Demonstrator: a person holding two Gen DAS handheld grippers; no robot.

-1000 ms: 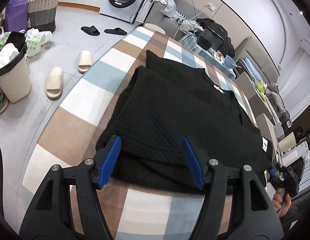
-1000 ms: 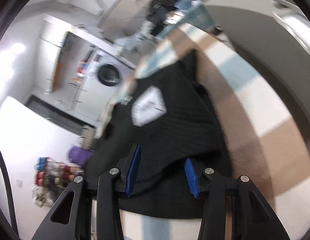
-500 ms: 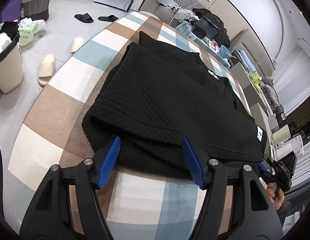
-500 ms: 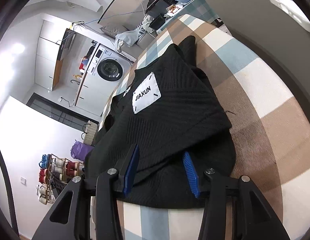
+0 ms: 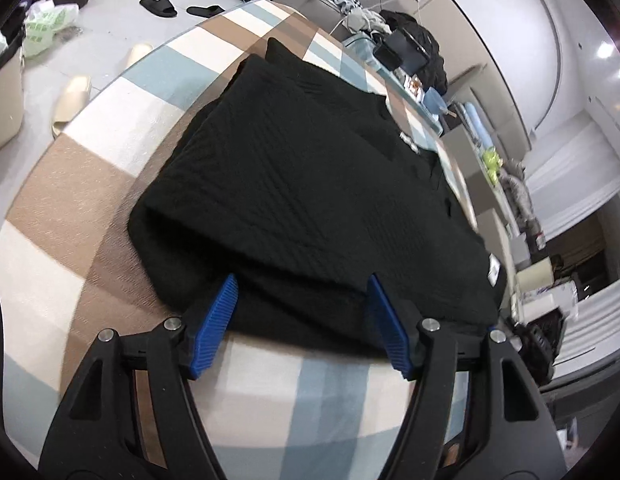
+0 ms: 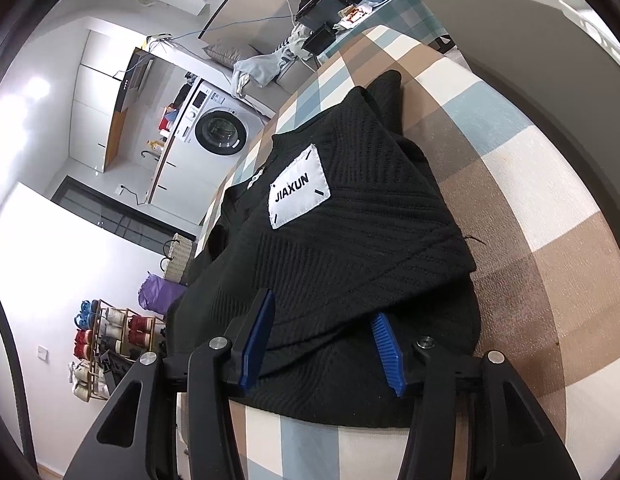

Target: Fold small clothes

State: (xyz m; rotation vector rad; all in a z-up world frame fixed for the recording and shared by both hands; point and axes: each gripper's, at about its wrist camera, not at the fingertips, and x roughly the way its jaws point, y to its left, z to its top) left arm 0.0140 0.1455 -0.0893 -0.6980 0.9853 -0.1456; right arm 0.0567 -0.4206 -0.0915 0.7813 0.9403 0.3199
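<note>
Letting go of the folded black top

The black top (image 5: 310, 208) lies folded on the checked table (image 5: 90, 216), just ahead of both claws. The left claw (image 5: 302, 320) is spread, touching nothing. The right claw (image 6: 321, 340) is opening, cloth edge between its jaws. Pull both straight back so the fold stays flat.

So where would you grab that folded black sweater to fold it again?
Probably the near folded edge of the black sweater, coming in low from the table's near side. The layers stack there into a thick lip, and both the left gripper and the right gripper, its fingers opening, already straddle it.
</note>
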